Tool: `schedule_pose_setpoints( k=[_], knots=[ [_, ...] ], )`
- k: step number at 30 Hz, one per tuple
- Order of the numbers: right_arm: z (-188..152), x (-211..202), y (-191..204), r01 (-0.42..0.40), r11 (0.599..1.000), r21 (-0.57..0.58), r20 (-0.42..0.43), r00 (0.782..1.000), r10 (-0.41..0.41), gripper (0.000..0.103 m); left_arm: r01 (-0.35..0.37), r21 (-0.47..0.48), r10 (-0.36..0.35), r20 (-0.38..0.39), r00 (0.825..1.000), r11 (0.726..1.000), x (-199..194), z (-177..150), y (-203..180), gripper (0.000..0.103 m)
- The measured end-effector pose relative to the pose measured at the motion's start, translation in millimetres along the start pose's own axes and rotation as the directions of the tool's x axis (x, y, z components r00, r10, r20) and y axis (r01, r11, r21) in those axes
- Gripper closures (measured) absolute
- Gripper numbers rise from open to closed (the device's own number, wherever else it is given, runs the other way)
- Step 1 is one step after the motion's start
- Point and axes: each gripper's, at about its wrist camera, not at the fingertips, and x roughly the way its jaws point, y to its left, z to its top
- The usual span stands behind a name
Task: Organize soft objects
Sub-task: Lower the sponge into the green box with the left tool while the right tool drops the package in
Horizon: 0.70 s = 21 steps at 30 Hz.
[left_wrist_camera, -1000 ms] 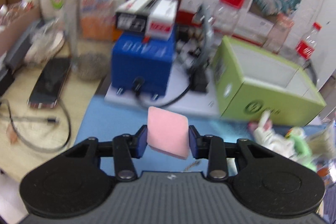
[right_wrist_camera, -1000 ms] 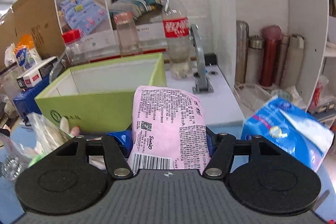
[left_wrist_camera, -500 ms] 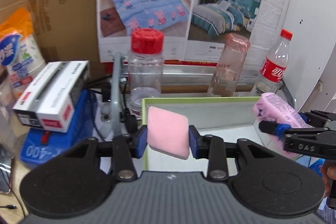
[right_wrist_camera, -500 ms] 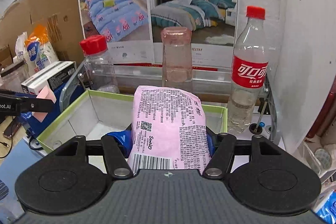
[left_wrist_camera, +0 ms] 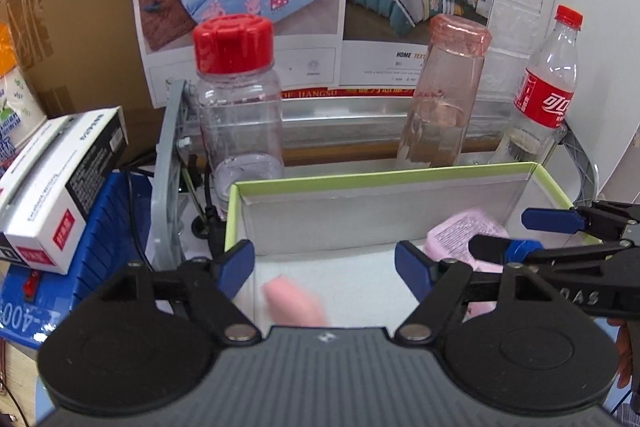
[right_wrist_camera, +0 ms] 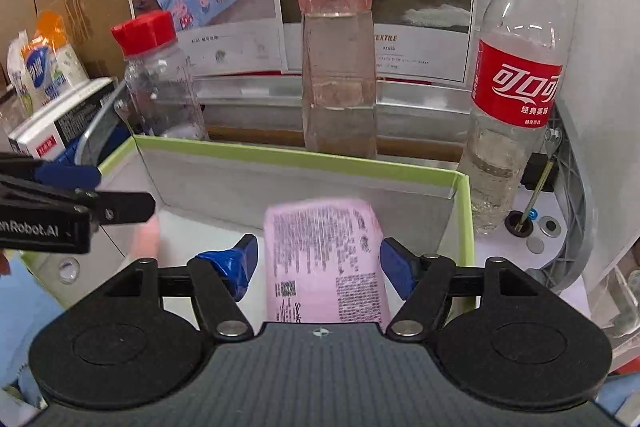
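My left gripper [left_wrist_camera: 325, 267] is open over the left part of the green box [left_wrist_camera: 384, 174]. The pink sponge [left_wrist_camera: 294, 301], blurred, lies or falls below the gripper inside the box; it also shows in the right wrist view [right_wrist_camera: 146, 239]. My right gripper [right_wrist_camera: 316, 265] is open over the right part of the box [right_wrist_camera: 304, 157]. The pink tissue pack [right_wrist_camera: 326, 263] sits loose between its fingers inside the box. The pack [left_wrist_camera: 464, 239] and the right gripper [left_wrist_camera: 516, 235] also show in the left wrist view.
Behind the box stand a red-capped clear jar [left_wrist_camera: 238, 99], a pink-topped glass bottle [left_wrist_camera: 444, 95] and a cola bottle [left_wrist_camera: 548, 87]. A white carton [left_wrist_camera: 60, 187] on a blue device [left_wrist_camera: 52, 291] is at the left. Posters and a cardboard box back the scene.
Both grippers moved over the green box and opened. The sponge dropped from the left gripper and the tissue pack came free of the right one into the box.
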Motion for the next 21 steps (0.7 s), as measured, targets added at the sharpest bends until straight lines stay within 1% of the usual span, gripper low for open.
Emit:
schedule_pose_setpoints(
  k=[3,5,9,12,14,15,16,18,21],
  knots=[
    [2.6,-18.5,0.4,-0.009,0.999,0.047,0.083,0.997,0.005,0.048,-0.021,0.007,0.020,0.023,1.000,1.000,-14.4,-1.7,1.4,0.026],
    [1.8,-35.4,2.4,-0.017,0.998,0.059,0.121,0.993,0.010,0.047,-0.030,0.004,0.030,0.039,0.999,1.000,-28.7,-5.6,4.1,0.026],
    [-16.2,-83.2,10.0,-0.022,0.997,0.070,0.178,0.984,0.009,0.047,-0.033,0.000,0.033,0.083,0.996,0.999,-69.2,-26.8,14.4,0.023],
    [-44.9,-126.0,16.4,-0.010,0.996,0.090,0.227,0.974,-0.011,0.046,-0.045,-0.021,0.047,0.099,0.994,0.999,-100.6,-51.9,25.9,0.021],
    [-66.6,-148.5,20.2,0.008,0.993,0.115,0.237,0.971,-0.035,0.046,-0.055,-0.043,0.059,0.107,0.993,0.998,-119.3,-70.7,34.1,0.016],
    [-77.7,-158.6,22.1,0.016,0.992,0.127,0.245,0.969,-0.047,0.046,-0.063,-0.055,0.069,0.109,0.992,0.996,-128.5,-81.3,38.4,0.012],
    [-89.1,-167.8,23.8,0.025,0.989,0.143,0.256,0.965,-0.061,0.046,-0.074,-0.067,0.081,0.110,0.991,0.995,-135.5,-90.1,42.1,0.001],
    [-114.0,-184.5,24.8,0.037,0.980,0.193,0.278,0.956,-0.091,0.045,-0.106,-0.093,0.117,0.120,0.986,0.990,-152.3,-113.1,50.7,0.001],
    [-149.5,-203.4,22.1,0.041,0.957,0.289,0.304,0.943,-0.133,0.045,-0.160,-0.123,0.172,0.094,0.981,0.979,-169.2,-144.5,63.1,0.001]
  ],
)
